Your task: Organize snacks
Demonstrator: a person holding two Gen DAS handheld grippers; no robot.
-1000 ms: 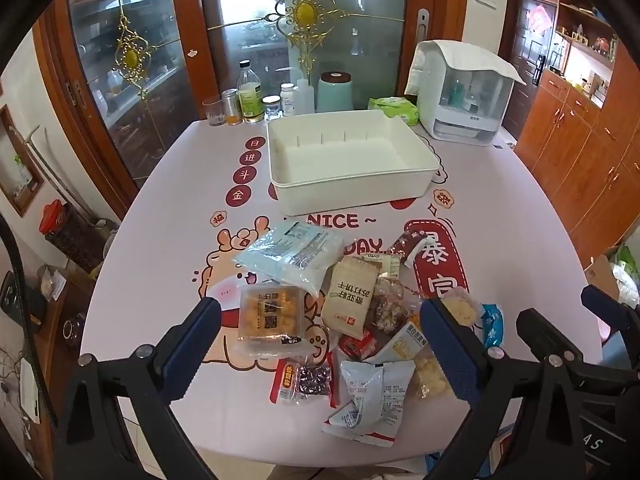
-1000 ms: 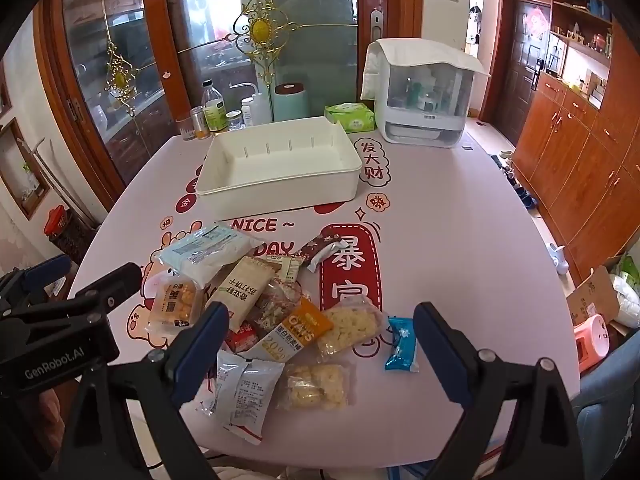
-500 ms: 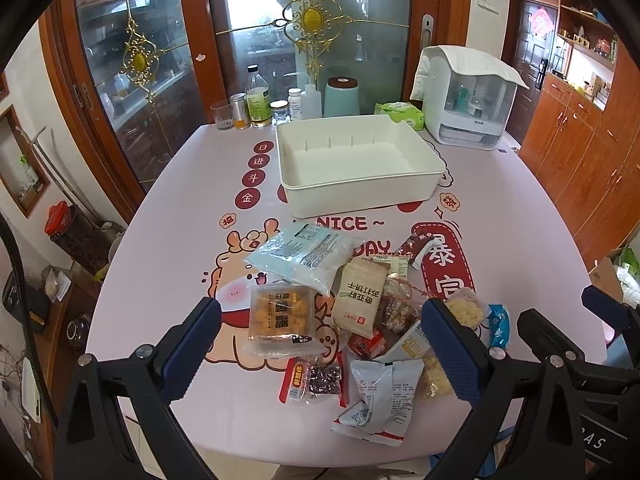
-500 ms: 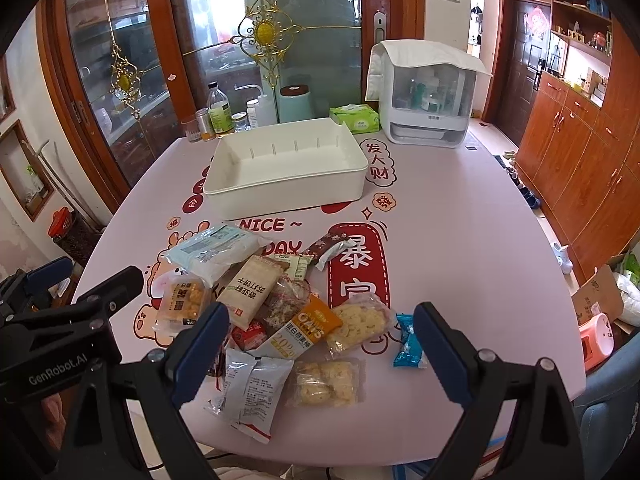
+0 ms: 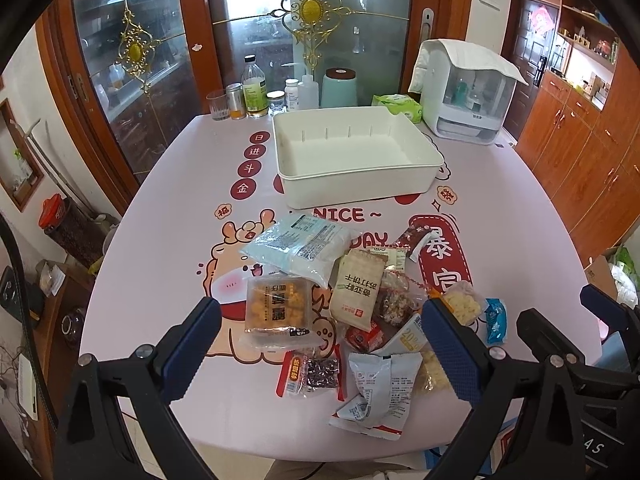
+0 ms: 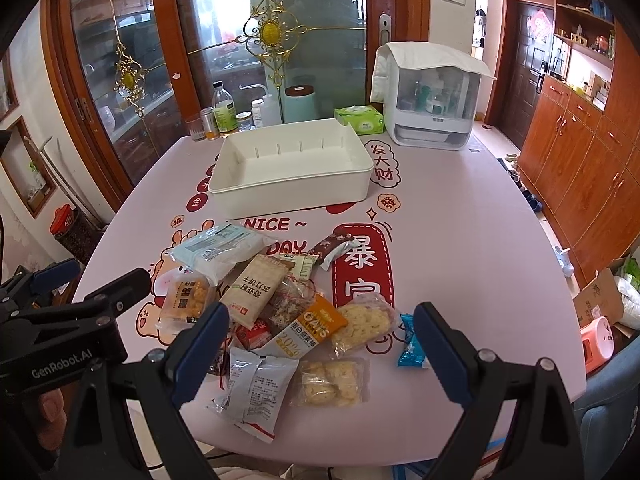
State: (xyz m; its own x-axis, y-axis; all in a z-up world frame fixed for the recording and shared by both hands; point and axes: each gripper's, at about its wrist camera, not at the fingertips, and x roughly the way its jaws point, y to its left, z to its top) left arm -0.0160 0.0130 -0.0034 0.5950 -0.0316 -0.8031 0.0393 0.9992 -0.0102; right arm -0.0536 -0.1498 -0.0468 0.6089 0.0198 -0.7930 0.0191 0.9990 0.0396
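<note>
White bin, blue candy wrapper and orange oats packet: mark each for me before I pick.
white bin [image 6: 288,188], right wrist view, on its near outer wall.
blue candy wrapper [image 6: 412,346], right wrist view, on the wrapper's middle.
orange oats packet [image 6: 310,326], right wrist view, on its printed front.

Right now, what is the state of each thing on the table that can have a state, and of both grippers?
White bin: empty, upright.
Snack packets: sealed, heaped in front of the bin, none inside.
Blue candy: wrapped, lying apart from the heap.
Bottle: capped, upright.
Drinking glass: upright.
Tissue pack: tissue sticking out on top.
Left hand-held gripper: open, holding nothing.
Right hand-held gripper: open, holding nothing.
</note>
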